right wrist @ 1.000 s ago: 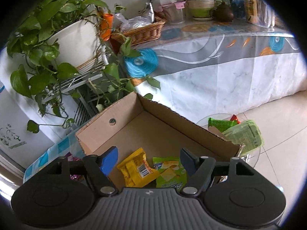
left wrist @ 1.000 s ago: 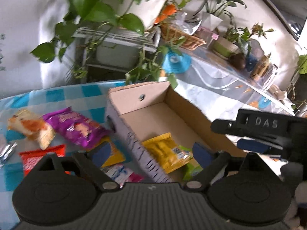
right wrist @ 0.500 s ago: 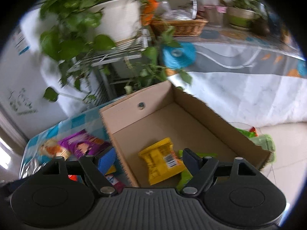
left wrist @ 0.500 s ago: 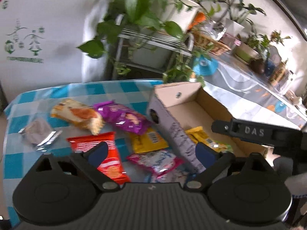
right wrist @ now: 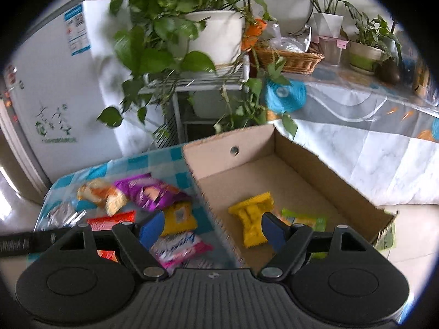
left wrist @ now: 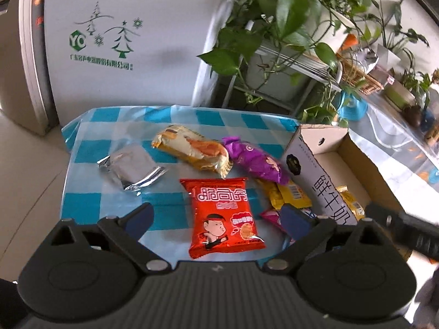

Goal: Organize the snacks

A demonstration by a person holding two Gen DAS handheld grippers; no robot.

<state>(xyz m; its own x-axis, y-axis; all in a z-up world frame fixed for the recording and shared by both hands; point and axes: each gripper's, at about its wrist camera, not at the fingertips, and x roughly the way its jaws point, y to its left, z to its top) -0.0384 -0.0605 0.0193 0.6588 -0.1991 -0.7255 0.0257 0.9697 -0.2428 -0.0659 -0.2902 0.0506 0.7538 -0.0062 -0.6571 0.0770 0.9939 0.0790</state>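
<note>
Several snack packs lie on the blue checked tablecloth (left wrist: pixel 115 115): a red pack (left wrist: pixel 223 213), a silver pack (left wrist: pixel 131 168), an orange-and-cream pack (left wrist: pixel 192 149), a purple pack (left wrist: pixel 256 161), a yellow pack (left wrist: pixel 285 194) and a pink-and-white pack (right wrist: pixel 178 246). A cardboard box (right wrist: pixel 233 148) stands to their right and holds a yellow pack (right wrist: pixel 253 218) and a green pack (right wrist: pixel 304 220). My left gripper (left wrist: pixel 216 218) is open and empty, above the red pack. My right gripper (right wrist: pixel 211 231) is open and empty, over the box's left wall.
A white fridge (left wrist: pixel 123 38) stands behind the table. A potted vine on a wire rack (right wrist: pixel 208 38) hangs behind the box. A long covered table (right wrist: pixel 356 115) with a wicker basket (right wrist: pixel 288 57) and plants stands to the right.
Both grippers have swung left, away from the box and toward the loose snacks on the tablecloth. The left gripper now faces the red pack. Both stay open and empty.
</note>
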